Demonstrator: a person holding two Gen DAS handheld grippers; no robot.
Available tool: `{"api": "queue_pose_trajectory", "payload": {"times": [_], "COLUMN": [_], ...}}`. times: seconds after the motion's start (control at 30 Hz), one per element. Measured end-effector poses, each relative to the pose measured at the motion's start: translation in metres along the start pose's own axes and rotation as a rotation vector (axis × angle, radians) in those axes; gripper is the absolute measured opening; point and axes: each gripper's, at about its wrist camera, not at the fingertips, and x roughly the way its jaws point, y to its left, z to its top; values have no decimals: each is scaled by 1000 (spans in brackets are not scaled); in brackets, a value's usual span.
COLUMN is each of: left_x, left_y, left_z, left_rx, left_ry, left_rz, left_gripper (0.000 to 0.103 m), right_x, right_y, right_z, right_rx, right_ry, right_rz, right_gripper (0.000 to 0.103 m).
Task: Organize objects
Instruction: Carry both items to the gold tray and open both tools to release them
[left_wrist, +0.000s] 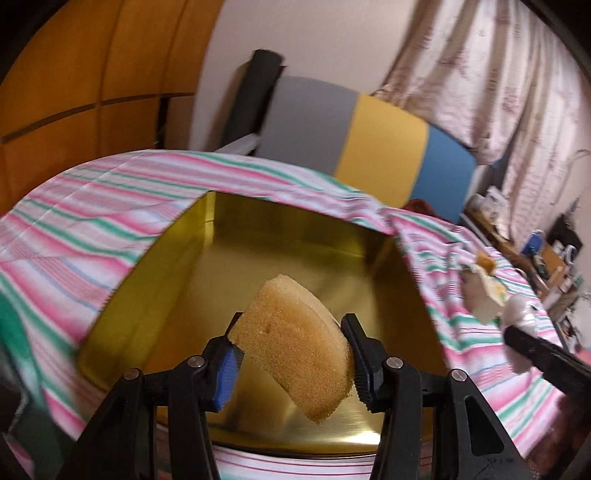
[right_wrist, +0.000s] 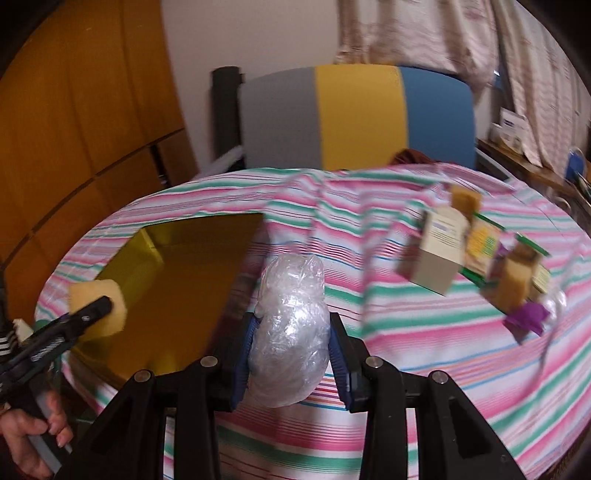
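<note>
My left gripper (left_wrist: 293, 363) is shut on a yellow sponge (left_wrist: 295, 350) and hangs over the open gold tin box (left_wrist: 177, 266). From the right wrist view the same sponge (right_wrist: 98, 308) shows at the left, above the gold box (right_wrist: 192, 277). My right gripper (right_wrist: 291, 349) is shut on a crumpled clear plastic bundle (right_wrist: 291, 325), held above the striped cloth (right_wrist: 388, 332) just right of the box. That bundle (left_wrist: 519, 319) and a black finger of the right gripper show at the right edge of the left wrist view.
On the striped cloth at the right lie a beige carton (right_wrist: 436, 254), a green-edged packet (right_wrist: 484, 243), another sponge (right_wrist: 513, 284) and a purple scrap (right_wrist: 526, 319). A grey, yellow and blue chair back (right_wrist: 354, 118) stands behind the table. A hand (right_wrist: 33, 435) grips the left handle.
</note>
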Motion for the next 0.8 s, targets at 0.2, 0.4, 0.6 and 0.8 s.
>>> {"api": "queue_pose_trajectory", "payload": {"times": [0.2,0.4,0.6,0.8], "left_x": [1,-2,-27,-56], "left_y": [27,45,62,73], "left_z": [1,0,11,25], "left_rx": [-25,-78,-189,-272], "left_ry": [-2,11,-67,-172], "left_rz": [85,164,147,251], "left_gripper": [53,63,86,102], "right_x": [3,16,26,38], "right_y": [41,70,92,104], "right_z": [4,3,-2,-11], "right_rx": [-44,-76,-118,-129], "right_ry": [-9,17,52,101], "right_rz": [70,124,155,186], "right_gripper": [38,38,38,38]}}
